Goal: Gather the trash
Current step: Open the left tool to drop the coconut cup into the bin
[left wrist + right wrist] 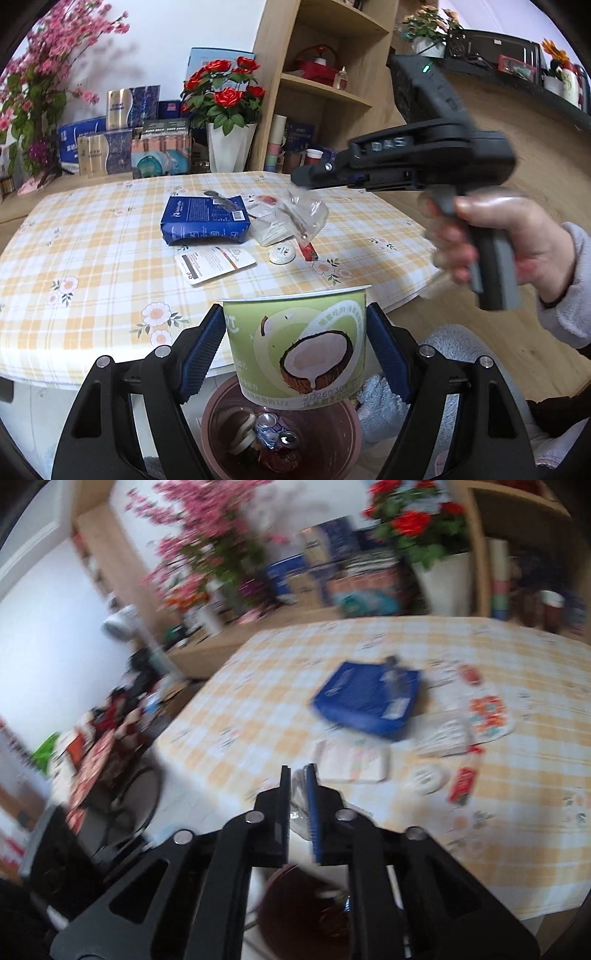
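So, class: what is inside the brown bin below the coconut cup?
Inside the brown bin lie crushed cans and something pale beside them. The coconut cup, held by the left gripper, hides the bin's far side.

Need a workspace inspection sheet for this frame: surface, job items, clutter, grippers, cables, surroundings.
Surface: table with yellow plaid floral cloth.
Job's things: green coconut cup between the left gripper's pads, above the brown trash bin; the bin holds crushed cans. Clear plastic bag hangs from the right gripper.
Clutter: blue box, white card, round white lid and red wrapper on the table.
Grippers: left gripper around the cup; right gripper shut on the bag, blurred.
Cables: nothing seen.
Surroundings: red roses in a white vase, wooden shelf, stacked boxes behind the table.
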Demonstrator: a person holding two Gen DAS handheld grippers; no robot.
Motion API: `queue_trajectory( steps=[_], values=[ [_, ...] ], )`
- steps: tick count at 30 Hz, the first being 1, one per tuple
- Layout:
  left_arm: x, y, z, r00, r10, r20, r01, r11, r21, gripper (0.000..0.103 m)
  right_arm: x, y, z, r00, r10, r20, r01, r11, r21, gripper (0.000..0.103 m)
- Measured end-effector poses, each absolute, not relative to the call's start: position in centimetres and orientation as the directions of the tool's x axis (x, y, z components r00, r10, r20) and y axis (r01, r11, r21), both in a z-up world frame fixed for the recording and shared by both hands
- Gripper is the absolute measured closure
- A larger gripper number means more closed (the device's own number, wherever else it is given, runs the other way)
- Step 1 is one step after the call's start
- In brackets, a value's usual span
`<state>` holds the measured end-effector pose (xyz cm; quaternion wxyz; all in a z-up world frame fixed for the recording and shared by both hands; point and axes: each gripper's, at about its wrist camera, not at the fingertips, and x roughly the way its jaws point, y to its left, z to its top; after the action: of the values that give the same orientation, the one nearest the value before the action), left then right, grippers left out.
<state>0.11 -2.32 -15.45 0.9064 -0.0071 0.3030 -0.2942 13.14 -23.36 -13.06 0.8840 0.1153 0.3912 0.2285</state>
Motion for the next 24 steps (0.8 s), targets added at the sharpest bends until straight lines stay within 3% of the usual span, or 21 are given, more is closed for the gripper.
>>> queue_trajectory(
  steps=[2, 4, 8, 16, 19, 24],
  values=[
    [0.0, -2.1, -15.4, 0.642, -0.54, -0.545, 0.528, 0.826, -0.196, 0.028, 13.4, -24.8, -13.4, 0.63, 0.46, -0.626, -0.26, 0.884, 0.388, 0.028],
    [0.0, -1.9, -15.4, 0.639, -0.539, -0.548, 0.528, 0.826, -0.197, 0.028, 13.4, -25.9, -13.5, 0.654, 0.443, -0.612, -0.242, 0.89, 0.386, 0.028],
    [0.2, -1.4, -15.6, 0.622, -0.545, -0.561, 0.515, 0.826, -0.231, 0.028, 12.1, -28.0, -13.6, 0.723, 0.373, -0.582, -0.178, 0.914, 0.365, 0.006],
    [-0.3, -1.3, -16.2, 0.582, -0.566, -0.584, 0.523, 0.81, -0.263, 0.027, 8.7, -29.5, -13.6, 0.794, 0.274, -0.542, -0.11, 0.943, 0.315, 0.006],
    [-0.6, -1.1, -16.1, 0.582, -0.568, -0.582, 0.522, 0.81, -0.268, 0.018, 7.5, -29.5, -13.4, 0.817, 0.233, -0.528, -0.093, 0.956, 0.277, 0.006],
    [-0.1, 0.0, -16.2, 0.61, -0.542, -0.578, 0.468, 0.835, -0.289, 0.017, 6.6, -29.7, -14.1, 0.827, 0.21, -0.521, -0.07, 0.959, 0.275, 0.006]
  ],
)
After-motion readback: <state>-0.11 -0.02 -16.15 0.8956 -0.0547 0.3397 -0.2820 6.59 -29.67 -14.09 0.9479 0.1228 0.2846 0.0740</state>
